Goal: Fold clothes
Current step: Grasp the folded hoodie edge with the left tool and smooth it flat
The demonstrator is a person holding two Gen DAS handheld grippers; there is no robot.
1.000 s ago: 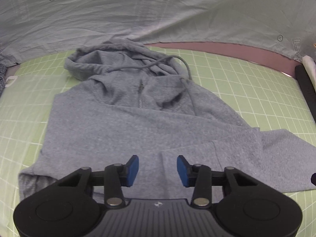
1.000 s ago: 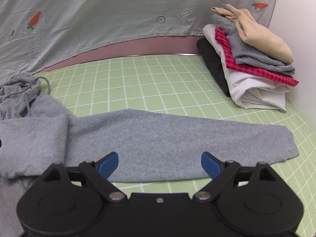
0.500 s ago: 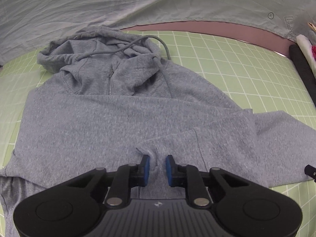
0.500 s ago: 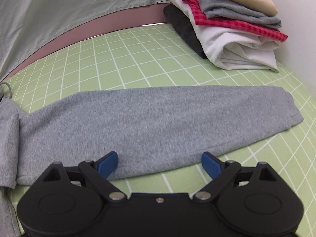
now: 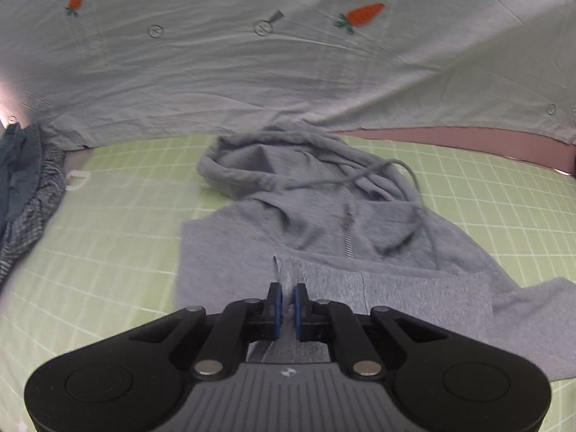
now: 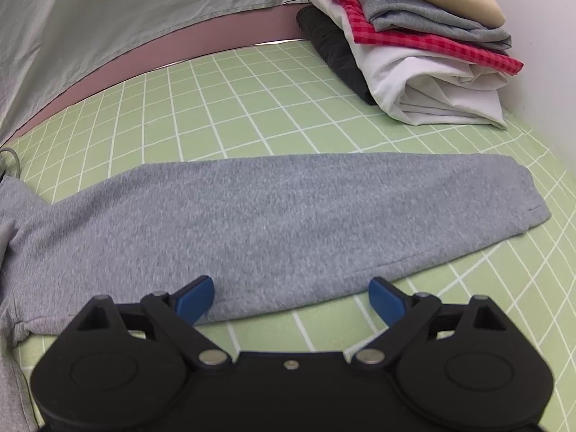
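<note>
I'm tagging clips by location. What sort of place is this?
Probably a staged clothes-folding station, not a lived-in room: a green grid mat, a sheet hung as backdrop, a pile of folded clothes, and a grey hoodie spread out, pinched by the left gripper.

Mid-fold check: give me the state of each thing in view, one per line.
Left gripper: shut on a pinch of hoodie fabric.
Right gripper: open, over the sleeve.
Grey zip hoodie: lying flat, hood rumpled.
Hoodie's right sleeve: stretched out flat.
Stack of clothes: folded, piled.
</note>
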